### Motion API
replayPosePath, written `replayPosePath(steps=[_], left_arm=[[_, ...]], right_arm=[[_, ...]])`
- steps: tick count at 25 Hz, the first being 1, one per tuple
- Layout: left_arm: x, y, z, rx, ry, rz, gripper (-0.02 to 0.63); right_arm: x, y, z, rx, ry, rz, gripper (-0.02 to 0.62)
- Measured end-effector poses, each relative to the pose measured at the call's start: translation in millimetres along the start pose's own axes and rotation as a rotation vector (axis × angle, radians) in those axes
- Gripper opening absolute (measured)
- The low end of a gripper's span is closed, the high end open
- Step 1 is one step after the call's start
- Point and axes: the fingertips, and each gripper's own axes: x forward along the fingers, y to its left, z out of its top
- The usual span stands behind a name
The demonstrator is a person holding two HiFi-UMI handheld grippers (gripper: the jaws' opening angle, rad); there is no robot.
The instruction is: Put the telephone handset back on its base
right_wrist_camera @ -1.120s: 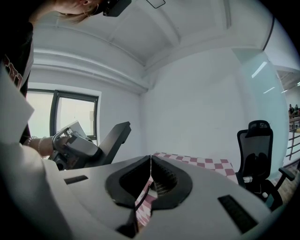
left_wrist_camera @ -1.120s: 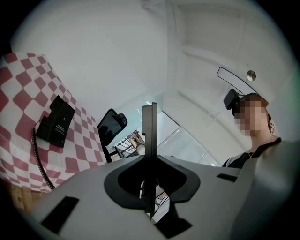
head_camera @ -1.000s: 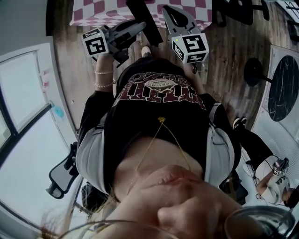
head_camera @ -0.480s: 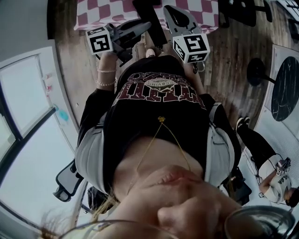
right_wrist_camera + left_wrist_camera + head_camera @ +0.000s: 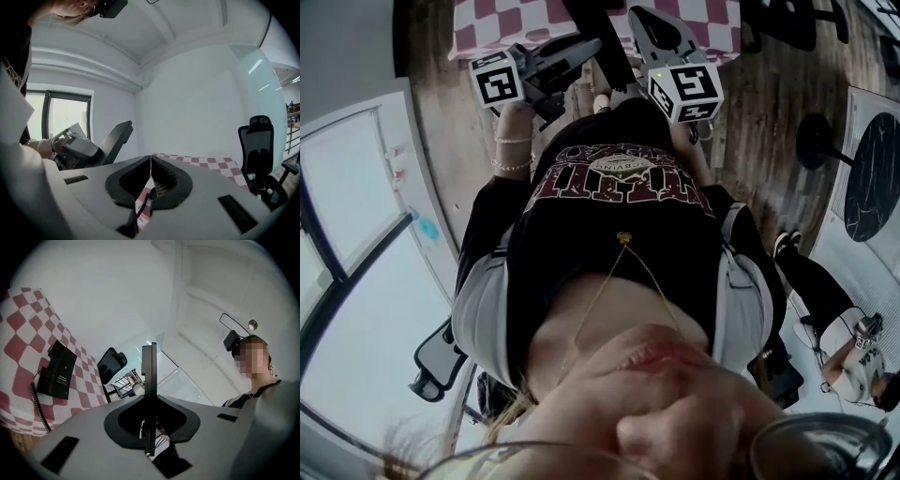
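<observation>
Stands short of a counter (image 5: pixel 21 380) draped in red-and-white checked cloth, a gripper in each hand, the task not yet begun by the look of it. Holds the left gripper (image 5: pixel 149 357) roughly level with its fingers (image 5: pixel 148 390) pressed flat together, edge-on as one dark blade, nothing caught between them. Carries the right gripper (image 5: pixel 151 164) alongside, likewise closed to a hairline seam and empty. Shows, in the left gripper view, the black telephone (image 5: pixel 58 371) lying on the cloth well apart from both grippers, its coiled cord (image 5: pixel 37 404) running along the cloth beside it; cannot separate handset from base at this distance, nor say whether the one sits off the other. Glimpses a stretch of coiled cord through the frame of the right gripper, beyond the closed tips rather than between them. Takes in a black office chair (image 5: pixel 111 363) past the counter. Looks like moulded plastic: probably rigid, light and fairly slick, apt to twist in a narrow pinch. Calls for opening the fingers wide first, then a hold across the slim middle of the handset, between earpiece and mouthpiece, so both ends balance. Needs slack in the springy cord, which would likely tug the handset back or drag a light base across the cloth.
</observation>
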Motion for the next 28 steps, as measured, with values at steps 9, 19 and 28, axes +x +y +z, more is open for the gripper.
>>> replayPosePath(steps=[9,19,28], left_arm=[[18,23,20,-0.006,-0.022,0.028,0.078],[25,23,41,0.022,-0.063,0.058,0.078],[70,47,62,0.009,-0.106,0.1,0.078]], right_arm=[[27,-27,0,0.006,0.016,0.047,0.021],[42,-34,12,-0.005,0.02,0.108,0.021],[61,-82,16,-0.008,0.05,0.191,0.021]])
